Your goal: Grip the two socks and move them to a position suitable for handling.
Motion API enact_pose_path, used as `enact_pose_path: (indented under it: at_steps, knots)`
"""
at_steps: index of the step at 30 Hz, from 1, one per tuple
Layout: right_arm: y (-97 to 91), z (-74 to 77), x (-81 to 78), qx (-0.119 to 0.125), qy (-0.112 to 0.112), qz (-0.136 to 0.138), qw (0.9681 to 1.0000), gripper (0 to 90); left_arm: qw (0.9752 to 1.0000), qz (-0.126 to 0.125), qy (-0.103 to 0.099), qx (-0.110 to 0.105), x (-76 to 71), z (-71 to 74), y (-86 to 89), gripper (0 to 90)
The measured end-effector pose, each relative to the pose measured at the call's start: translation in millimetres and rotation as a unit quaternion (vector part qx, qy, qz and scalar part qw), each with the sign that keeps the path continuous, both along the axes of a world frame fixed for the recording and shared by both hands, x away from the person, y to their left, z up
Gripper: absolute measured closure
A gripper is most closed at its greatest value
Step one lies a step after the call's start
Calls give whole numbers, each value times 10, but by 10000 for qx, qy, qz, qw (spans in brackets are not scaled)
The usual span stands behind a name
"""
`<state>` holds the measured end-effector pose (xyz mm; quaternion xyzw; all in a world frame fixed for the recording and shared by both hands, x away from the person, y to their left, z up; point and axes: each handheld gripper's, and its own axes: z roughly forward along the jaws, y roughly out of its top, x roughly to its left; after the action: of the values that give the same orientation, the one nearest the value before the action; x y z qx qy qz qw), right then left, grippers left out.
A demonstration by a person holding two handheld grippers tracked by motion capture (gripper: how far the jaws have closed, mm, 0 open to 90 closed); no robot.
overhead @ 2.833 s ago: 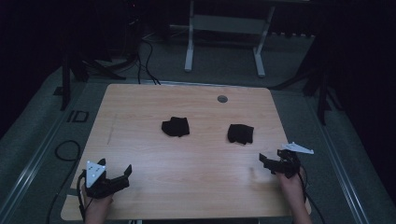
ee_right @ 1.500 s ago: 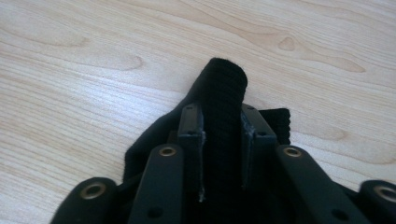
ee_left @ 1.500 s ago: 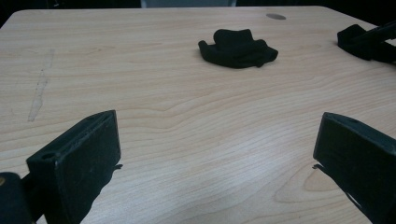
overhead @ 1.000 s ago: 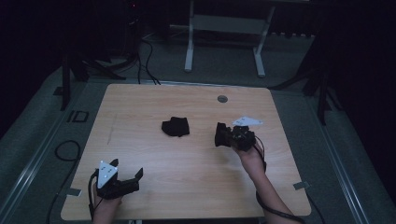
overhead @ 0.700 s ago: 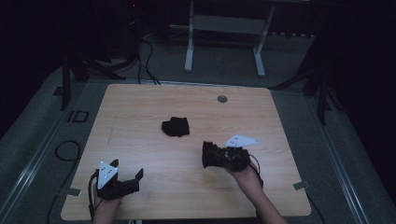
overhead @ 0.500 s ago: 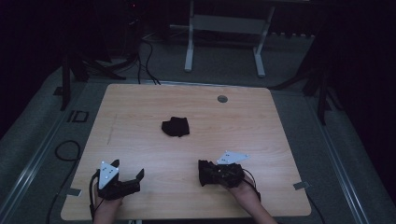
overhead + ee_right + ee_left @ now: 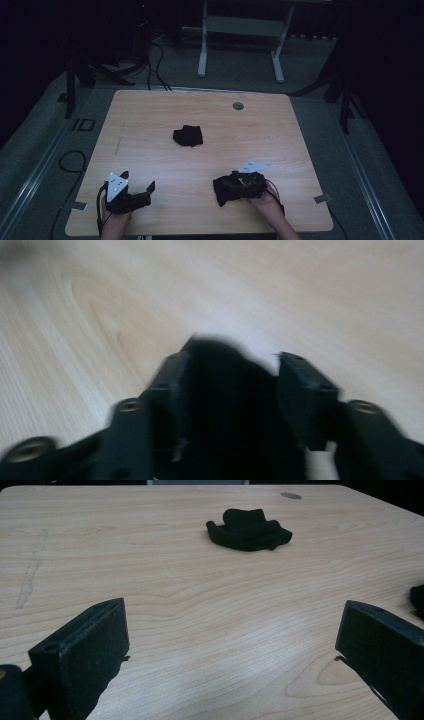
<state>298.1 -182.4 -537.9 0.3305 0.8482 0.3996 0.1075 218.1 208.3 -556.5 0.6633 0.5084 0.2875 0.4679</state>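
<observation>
Now R gripper [image 7: 225,190], jaws just opening, has black cloth [image 7: 235,410] between them; L gripper [image 7: 142,192] gapes wide, second cloth [image 7: 248,530] well ahead.

Two small black cloth bundles, both crumpled. One bundle [image 7: 188,135] lies loose at the middle of the table [image 7: 150,115] — a low, rumpled heap with folds sticking up. The other bundle [image 7: 226,189] sits near the table's front edge, right of the first and well apart from it — dark, bunched, shapeless.

The right gripper [image 7: 222,192] carried one black cloth [image 7: 226,190] to the near edge, fingers [image 7: 305,390] just opening.
</observation>
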Motion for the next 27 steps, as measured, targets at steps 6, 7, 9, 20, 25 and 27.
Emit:
enact_pose_path:
  at_steps: [6,7,9,20,25,27]
  knots:
    - [-255,333,6,164,-310,-521,9980,387,10000,-84,12,36,10,-5,-41,9]
    - [-272,315,17,195,-215,-556,9980,408,9999,-92,14,48,12,-7,-50,9]
    - [-279,276,29,240,-75,-549,9982,420,9999,-107,18,58,13,-7,-57,9]
    - [-25,-204,-6,-496,302,-456,9973,599,9995,-268,61,159,16,-18,-109,9]
    - [19,-106,-21,-363,292,-355,9983,739,9972,-731,68,140,10,-22,-215,59]
    - [30,8,-57,-141,197,-310,9992,742,9954,-936,133,125,21,-26,-297,59]
